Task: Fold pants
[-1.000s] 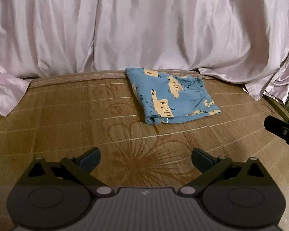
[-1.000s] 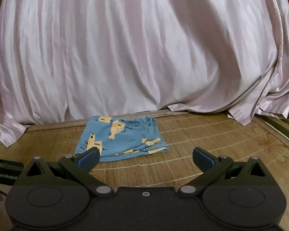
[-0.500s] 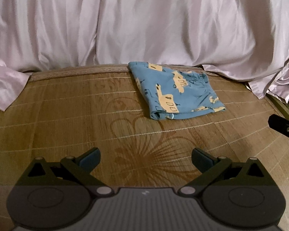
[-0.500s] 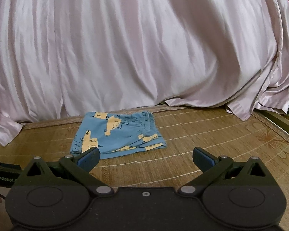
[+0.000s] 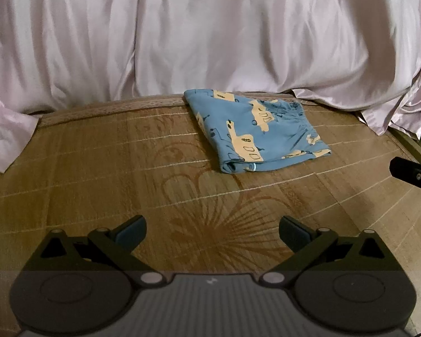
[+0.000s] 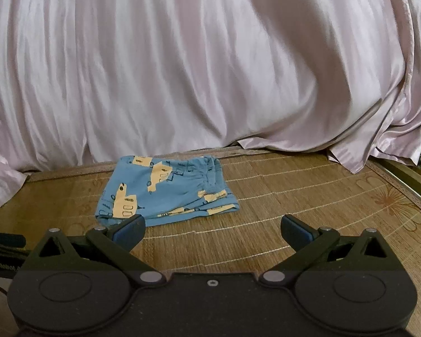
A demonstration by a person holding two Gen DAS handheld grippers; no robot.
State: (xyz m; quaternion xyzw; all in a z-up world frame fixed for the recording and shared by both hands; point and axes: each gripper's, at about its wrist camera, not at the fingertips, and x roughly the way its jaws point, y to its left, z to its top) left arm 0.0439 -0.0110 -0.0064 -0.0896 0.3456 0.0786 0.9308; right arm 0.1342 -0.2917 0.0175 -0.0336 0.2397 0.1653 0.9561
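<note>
In the left wrist view, the left gripper is hanging spread and empty at lower centre above the woven mat, well short of the pants, probably because the folding looks finished. The pants are lying as a compact blue packet right of upper centre, against the draped pink sheet, long axis slanting from upper left to lower right. In the right wrist view, the right gripper is likewise gaping, holding nothing.

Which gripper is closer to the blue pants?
Right. The right gripper has one finger almost at the blue pants' near edge; the left gripper sits farther back, both open.
</note>
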